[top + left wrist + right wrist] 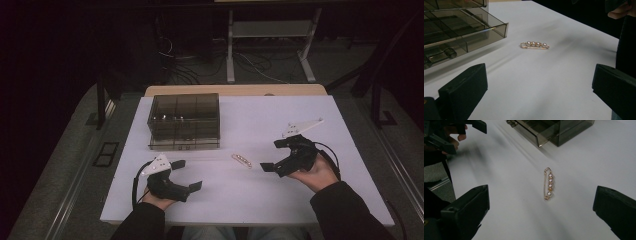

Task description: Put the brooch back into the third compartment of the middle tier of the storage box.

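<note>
Between spread jaws, four-pearl pin (548, 184)

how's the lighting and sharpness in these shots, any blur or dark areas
High view: the white table is evenly lit while the floor around it falls into near black, and the pearl pin is too small to resolve. Left gripper view: the pin is fairly sharp, the smoky box dim, with soft streaky shadows on the table. Right gripper view: the pin is crisp, the near jaws soft.

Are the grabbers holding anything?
No. Both grippers, left and right, are open and empty; the pin lies on the table.
</note>
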